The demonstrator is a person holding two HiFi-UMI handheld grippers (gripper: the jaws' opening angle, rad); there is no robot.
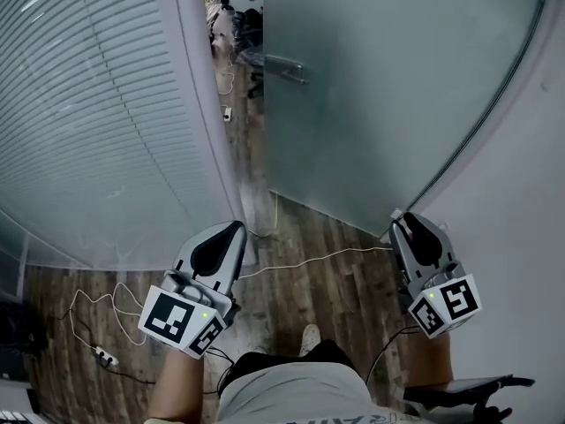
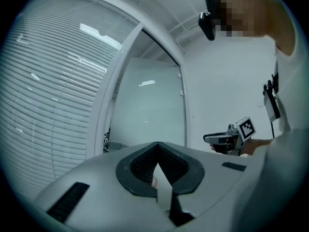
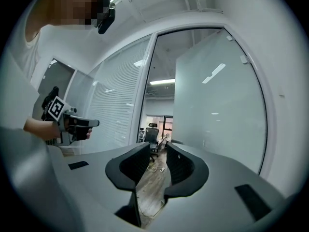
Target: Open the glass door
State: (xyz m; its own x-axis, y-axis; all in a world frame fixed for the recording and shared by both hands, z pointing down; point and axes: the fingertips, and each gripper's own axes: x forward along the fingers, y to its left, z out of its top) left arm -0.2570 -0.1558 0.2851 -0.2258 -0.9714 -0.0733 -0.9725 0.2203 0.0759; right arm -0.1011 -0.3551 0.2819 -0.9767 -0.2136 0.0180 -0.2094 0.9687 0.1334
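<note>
Office entrance with blinds (image 1: 97, 104) and a wood floor (image 1: 300, 281).
Slatted blinds fill the left side, next to a white post (image 1: 207, 104). A thin white cable (image 1: 309, 260) trails across the floor, and a power strip (image 1: 106, 357) lies at lower left. A plain white wall (image 1: 512, 193) stands on the right. Farther in, an office chair (image 3: 153, 134) sits under a ceiling light (image 3: 161, 82).

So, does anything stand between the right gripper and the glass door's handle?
Nothing visible does. Open air separates the right gripper from the handle on the glass door; a white cable lies on the floor.
</note>
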